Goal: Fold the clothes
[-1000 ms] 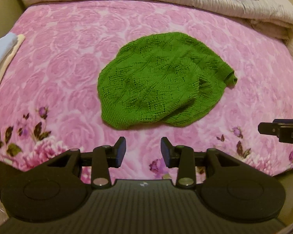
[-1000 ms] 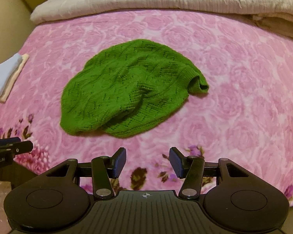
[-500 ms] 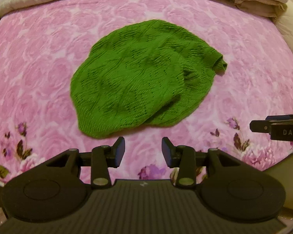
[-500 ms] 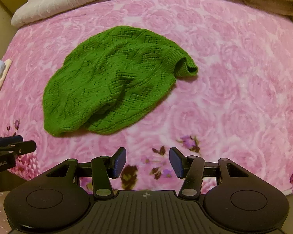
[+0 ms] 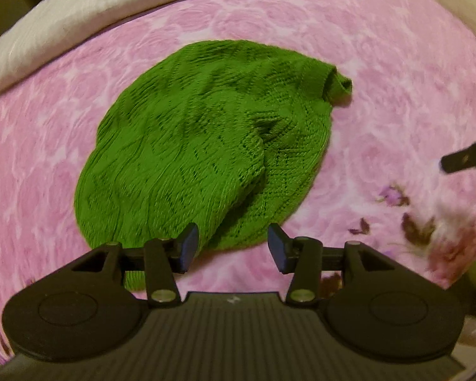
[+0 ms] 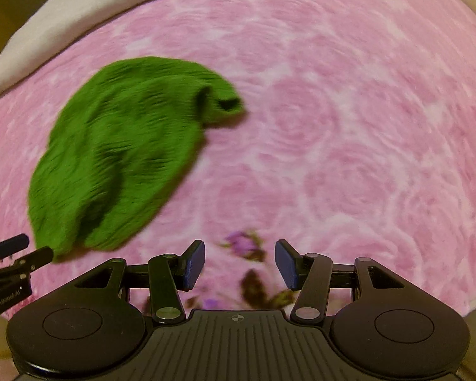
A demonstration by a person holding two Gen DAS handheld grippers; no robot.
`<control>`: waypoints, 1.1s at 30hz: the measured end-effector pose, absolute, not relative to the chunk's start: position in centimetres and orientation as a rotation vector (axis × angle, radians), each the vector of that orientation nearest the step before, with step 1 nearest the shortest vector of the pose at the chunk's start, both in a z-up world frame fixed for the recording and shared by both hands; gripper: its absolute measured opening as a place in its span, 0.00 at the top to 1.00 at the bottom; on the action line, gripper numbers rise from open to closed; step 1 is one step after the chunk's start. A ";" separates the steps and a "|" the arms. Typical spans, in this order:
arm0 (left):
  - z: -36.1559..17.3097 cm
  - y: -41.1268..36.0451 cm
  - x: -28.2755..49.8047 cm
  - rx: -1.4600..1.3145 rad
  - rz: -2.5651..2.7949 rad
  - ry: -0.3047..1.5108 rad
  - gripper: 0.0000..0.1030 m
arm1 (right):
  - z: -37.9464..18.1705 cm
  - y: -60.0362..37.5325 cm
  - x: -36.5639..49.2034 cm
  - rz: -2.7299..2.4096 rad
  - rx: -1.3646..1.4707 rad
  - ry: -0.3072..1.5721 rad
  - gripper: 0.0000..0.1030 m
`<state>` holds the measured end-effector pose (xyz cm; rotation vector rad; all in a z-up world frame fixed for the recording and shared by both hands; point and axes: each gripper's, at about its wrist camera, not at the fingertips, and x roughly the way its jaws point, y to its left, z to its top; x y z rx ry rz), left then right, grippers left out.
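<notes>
Green knitted sweater (image 5: 206,146) lying bunched in a rounded heap on the bed's pink rose-print cover (image 5: 380,63), layers overlapped, one ribbed cuff or hem end (image 5: 336,84) poking out at the far right side. Left tongs (image 5: 231,247) released, jaws spread, empty, poised right at the near edge of the knit, the left finger overlapping the green in view. Right tongs (image 6: 239,265) likewise released and empty, over bare cover well to the right of the garment (image 6: 123,152). Looks soft, light and stretchy: open lacy knit, likely to sag, drape and snag on a fingertip rather than slide. Best taken by a firmer ribbed edge, such as the near hem or the protruding cuff, pinching both layers and lifting gently to avoid pulling the stitches out of shape. Hard to tell whether this heap is a rough fold or a crumple awaiting spreading; sleeves and neckline not distinguishable. Pale bedding (image 5: 79,16) along the far edge.
</notes>
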<state>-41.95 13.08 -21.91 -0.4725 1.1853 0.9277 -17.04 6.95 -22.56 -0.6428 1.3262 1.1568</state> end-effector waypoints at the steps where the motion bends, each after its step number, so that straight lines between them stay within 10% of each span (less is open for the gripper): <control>1: -22.4 13.3 -41.4 -0.443 0.919 1.201 0.58 | -23.0 6.9 -16.3 1.140 -0.634 1.340 0.49; 20: -35.8 11.3 -34.5 0.242 0.493 1.387 0.49 | -28.3 3.8 -13.5 0.831 -0.533 1.465 0.49; 24: -34.1 14.0 -35.4 0.026 0.465 1.333 0.91 | -28.9 3.0 -13.7 0.766 -0.521 1.481 0.49; 33: -15.3 30.8 -52.6 -0.667 0.879 0.693 0.95 | -27.1 7.3 -16.6 0.792 -0.488 1.409 0.49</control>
